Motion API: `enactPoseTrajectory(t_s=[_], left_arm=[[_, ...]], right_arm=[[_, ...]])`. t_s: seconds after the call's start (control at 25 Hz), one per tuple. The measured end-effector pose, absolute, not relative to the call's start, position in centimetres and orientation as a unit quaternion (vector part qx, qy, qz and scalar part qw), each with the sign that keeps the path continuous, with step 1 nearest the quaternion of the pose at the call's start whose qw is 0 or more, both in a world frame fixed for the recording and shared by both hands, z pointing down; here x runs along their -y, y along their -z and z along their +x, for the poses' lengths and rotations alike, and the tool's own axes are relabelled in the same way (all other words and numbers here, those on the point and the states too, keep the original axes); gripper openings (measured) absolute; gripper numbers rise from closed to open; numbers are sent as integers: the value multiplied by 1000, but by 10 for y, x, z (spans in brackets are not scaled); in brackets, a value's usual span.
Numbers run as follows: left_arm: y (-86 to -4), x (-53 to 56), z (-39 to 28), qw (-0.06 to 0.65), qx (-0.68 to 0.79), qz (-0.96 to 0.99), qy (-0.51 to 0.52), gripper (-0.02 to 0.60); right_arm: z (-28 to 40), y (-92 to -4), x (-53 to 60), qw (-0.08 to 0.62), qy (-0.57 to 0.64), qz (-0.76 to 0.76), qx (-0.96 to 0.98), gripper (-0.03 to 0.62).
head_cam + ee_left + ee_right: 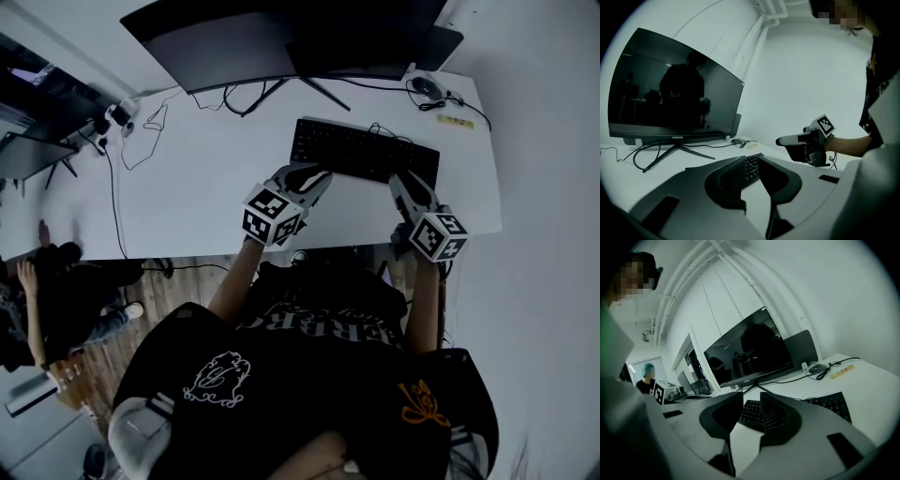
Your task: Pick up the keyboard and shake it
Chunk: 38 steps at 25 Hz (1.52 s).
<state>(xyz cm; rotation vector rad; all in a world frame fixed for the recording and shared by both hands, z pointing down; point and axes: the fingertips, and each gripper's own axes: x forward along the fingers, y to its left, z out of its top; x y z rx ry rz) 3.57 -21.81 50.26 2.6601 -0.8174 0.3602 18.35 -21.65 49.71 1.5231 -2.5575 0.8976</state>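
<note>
A black keyboard (366, 150) lies flat on the white desk (206, 197), in front of the monitor. My left gripper (309, 180) sits at the keyboard's front left corner. Its jaws stand a narrow gap apart, and the keys (751, 165) show through that gap just beyond the tips, with bare desk below. My right gripper (401, 184) is at the front edge near the keyboard's right end. Its jaws are also close together, and the keys (751, 412) show between and beyond them. I see no pad pressing on the keyboard. From the left gripper view, the right gripper (806, 144) hovers over the desk.
A large dark monitor (281, 37) on a two-legged stand fills the desk's back. A mouse (427, 86) and a yellow strip (455, 120) lie at the back right, and cables trail at the left (141, 131). The desk's front edge runs just under both grippers. A person sits at the far left (37, 281).
</note>
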Motion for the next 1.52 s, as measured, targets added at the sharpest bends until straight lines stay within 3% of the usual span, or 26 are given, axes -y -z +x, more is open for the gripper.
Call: enactPoseTrajectory(t_s=[0.64, 1.08, 1.52], left_arm=[[-505, 105, -14, 171, 220, 953, -118, 52], [-493, 69, -3, 169, 212, 957, -108, 44], [-486, -17, 45, 167, 198, 959, -113, 44]], right_arm=[[76, -491, 104, 8, -280, 502, 818, 64], [79, -484, 66, 9, -279, 507, 815, 11], [113, -485, -24, 7, -280, 507, 815, 9]])
